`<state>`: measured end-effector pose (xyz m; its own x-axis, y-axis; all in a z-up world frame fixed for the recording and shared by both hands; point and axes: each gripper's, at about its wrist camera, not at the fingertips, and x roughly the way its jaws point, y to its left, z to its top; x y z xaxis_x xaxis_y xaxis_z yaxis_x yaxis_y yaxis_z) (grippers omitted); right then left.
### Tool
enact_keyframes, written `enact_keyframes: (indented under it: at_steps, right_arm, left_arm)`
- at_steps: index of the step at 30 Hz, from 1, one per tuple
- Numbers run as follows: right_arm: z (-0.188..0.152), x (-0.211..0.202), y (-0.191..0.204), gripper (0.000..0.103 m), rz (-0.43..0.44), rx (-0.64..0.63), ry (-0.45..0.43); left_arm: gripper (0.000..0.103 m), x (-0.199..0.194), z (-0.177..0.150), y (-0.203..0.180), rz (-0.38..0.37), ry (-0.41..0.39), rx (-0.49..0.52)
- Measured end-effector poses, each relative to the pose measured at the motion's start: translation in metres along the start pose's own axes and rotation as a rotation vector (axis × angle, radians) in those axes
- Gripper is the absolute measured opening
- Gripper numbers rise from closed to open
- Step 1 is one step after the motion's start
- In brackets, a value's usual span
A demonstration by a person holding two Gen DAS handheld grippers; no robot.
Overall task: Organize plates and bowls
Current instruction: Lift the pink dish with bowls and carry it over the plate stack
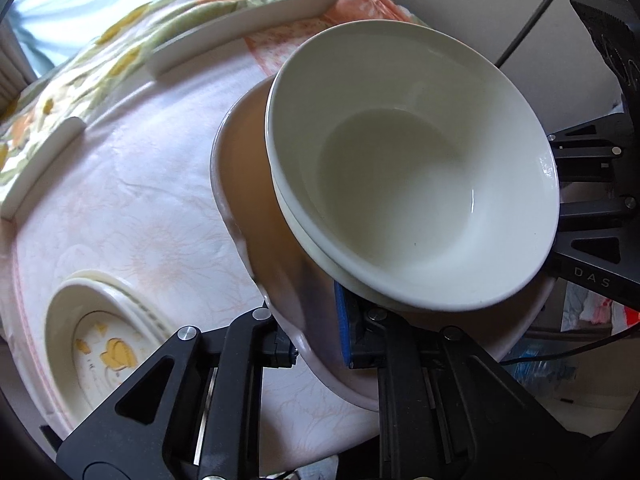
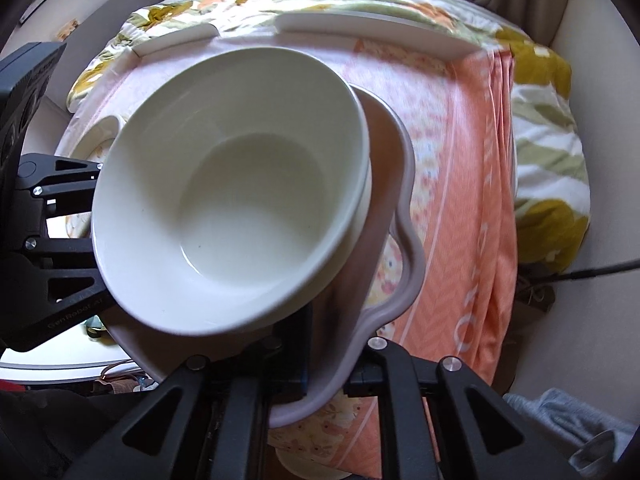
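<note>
Sunlit and crowded, the table wears a pale pink patterned cloth with an orange-striped cloth along one side, and a floral yellow-and-green fabric is bunched past its far edge. White raised rails run along that far edge.

Largest of the dishes is a wavy-rimmed pinkish-grey plate, held tilted above the table between the two tools. On it sits a stack of white bowls, nested one inside another; the top bowl is empty, and the rim of a lower one shows just beneath it. The stack leans toward the left gripper's side of the plate.

Near the table's edge in the left wrist view lies a stack of cream dishes, the top one painted with yellow flowers, well apart from the held plate.

Left gripper is clenched on the plate's wavy rim, a blue pad pressed on the upper face. Right gripper is clenched on the opposite rim of the same plate, one finger above and one below. Each tool's black frame shows at the edge of the other's view.
</note>
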<state>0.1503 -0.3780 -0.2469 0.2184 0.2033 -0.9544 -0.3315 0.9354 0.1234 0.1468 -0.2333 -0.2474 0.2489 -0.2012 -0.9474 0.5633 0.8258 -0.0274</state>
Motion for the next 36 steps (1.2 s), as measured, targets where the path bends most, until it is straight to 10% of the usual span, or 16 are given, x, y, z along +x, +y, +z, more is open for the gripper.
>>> enact_keyframes:
  at_steps: [16, 36]
  right_arm:
    - [0.060, -0.040, 0.121, 0.011, 0.043, -0.156, -0.068]
    - [0.064, 0.041, 0.211, 0.011, 0.029, -0.032, 0.007]
  left_arm:
    - [0.013, -0.114, -0.067, 0.108, 0.100, -0.057, -0.103]
    - [0.013, -0.053, -0.137, 0.186, 0.039, 0.026, -0.078]
